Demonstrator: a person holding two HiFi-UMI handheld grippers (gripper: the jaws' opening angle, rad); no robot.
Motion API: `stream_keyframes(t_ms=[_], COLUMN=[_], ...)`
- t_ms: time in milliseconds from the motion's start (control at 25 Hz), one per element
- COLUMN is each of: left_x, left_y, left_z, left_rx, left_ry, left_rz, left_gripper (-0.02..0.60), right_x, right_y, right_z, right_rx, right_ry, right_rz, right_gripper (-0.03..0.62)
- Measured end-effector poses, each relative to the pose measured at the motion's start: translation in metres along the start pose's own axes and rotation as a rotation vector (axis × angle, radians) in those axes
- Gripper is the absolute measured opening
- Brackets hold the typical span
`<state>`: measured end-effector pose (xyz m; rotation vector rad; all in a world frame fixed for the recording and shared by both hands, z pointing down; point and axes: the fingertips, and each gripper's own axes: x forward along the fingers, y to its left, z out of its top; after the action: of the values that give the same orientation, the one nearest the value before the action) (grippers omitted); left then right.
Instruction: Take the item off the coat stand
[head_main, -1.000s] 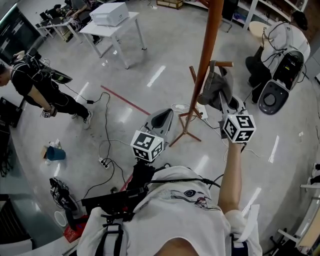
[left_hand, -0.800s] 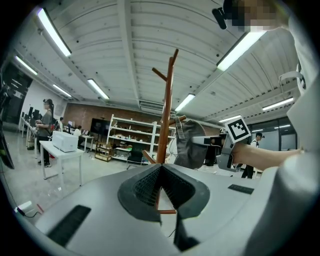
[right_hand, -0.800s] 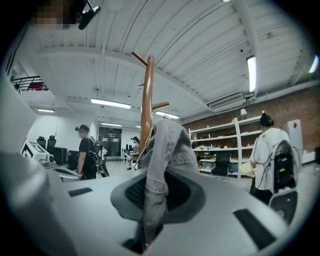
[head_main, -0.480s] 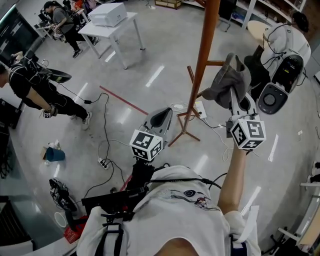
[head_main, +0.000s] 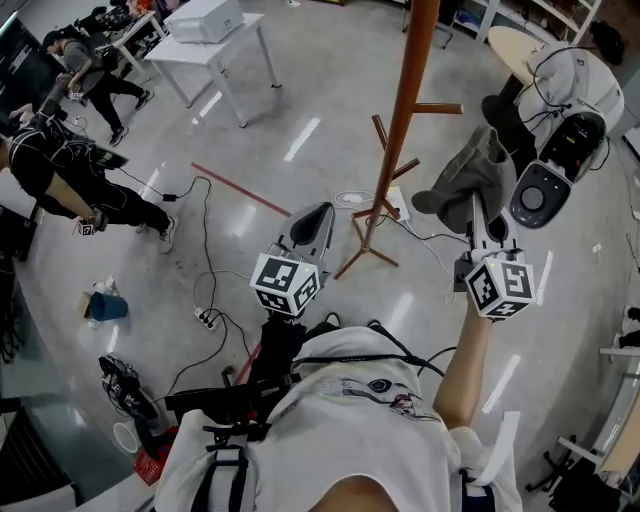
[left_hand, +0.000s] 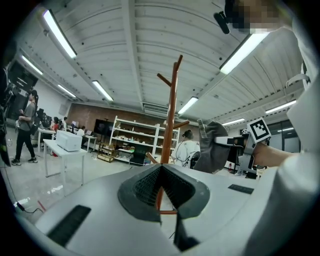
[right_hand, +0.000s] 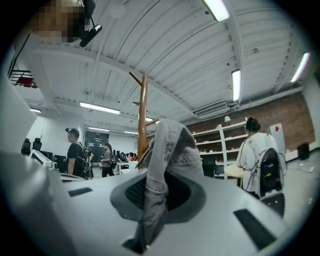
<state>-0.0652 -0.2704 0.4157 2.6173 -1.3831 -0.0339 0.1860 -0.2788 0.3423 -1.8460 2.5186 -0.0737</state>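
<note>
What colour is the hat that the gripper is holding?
Grey. The hat shows best in the right gripper view.

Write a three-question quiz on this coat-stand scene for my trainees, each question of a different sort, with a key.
1. True or false: the grey cloth hangs on a peg of the coat stand.
2. What does the left gripper hold? A: the grey cloth. B: a cable. C: nothing.
3. Fill in: the grey cloth is pinched by the ____ gripper.

Key
1. False. It is held clear of the pegs.
2. C. Its jaws are together and empty.
3. Right: the right gripper is shut on it.
</note>
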Motion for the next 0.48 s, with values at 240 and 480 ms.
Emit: stream_keyframes(t_ms=[240, 480], left_x=[-0.036, -0.060], left_y=[-0.010, -0.027], left_z=[-0.019, -0.025], left_rx=[0.017, 0.021], left_ry=[0.029, 0.026], left_rz=[-0.012, 0.021], left_gripper=[-0.008, -0.008], right_x=[-0.046, -0.089], right_y=[0.024, 0.038], right_z=[-0.033, -0.054], right_rx=[0.030, 0.047], right_ry=[0.025, 0.036], right_rz=[-0.030, -0.016], right_gripper=[0.029, 0.029])
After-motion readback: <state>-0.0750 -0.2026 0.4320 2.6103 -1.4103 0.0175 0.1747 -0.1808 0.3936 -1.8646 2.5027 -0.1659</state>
